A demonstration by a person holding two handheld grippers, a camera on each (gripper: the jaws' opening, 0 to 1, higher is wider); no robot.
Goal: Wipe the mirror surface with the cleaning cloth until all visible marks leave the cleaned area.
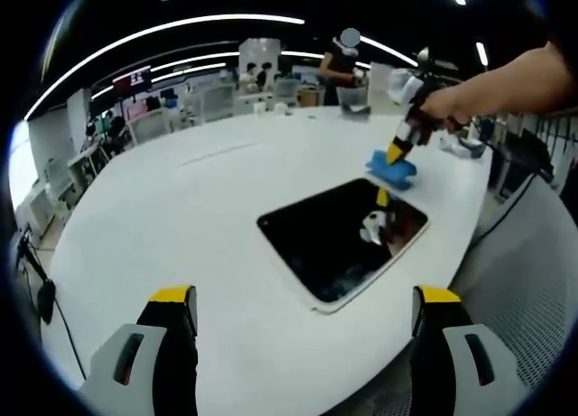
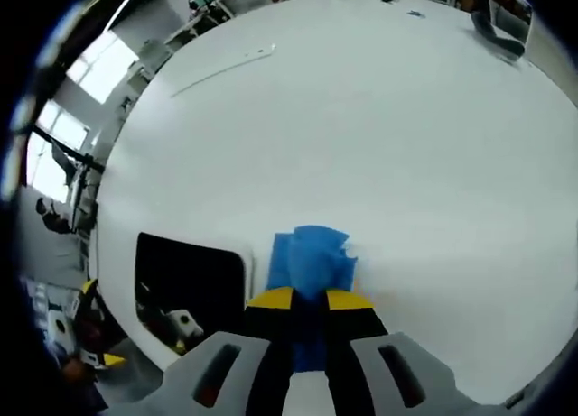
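The mirror [image 1: 343, 235] lies flat on the white table [image 1: 181, 217], a dark rectangle in a white frame. It reflects a gripper. The blue cleaning cloth [image 1: 391, 170] rests on the table just beyond the mirror's far edge. A hand holds my right gripper [image 1: 398, 151] down on the cloth, shut on it. In the right gripper view the cloth [image 2: 312, 254] sticks out between the yellow-tipped jaws of the right gripper [image 2: 310, 300], with the mirror [image 2: 190, 276] to its left. My left gripper [image 1: 305, 297] hovers before the mirror's near edge, open wide and holding nothing.
The table edge [image 1: 470, 244] curves close past the mirror's right side. Small grey and white items [image 1: 354, 107] sit at the table's far end, where a person [image 1: 339, 69] stands. Bare tabletop spreads to the left of the mirror.
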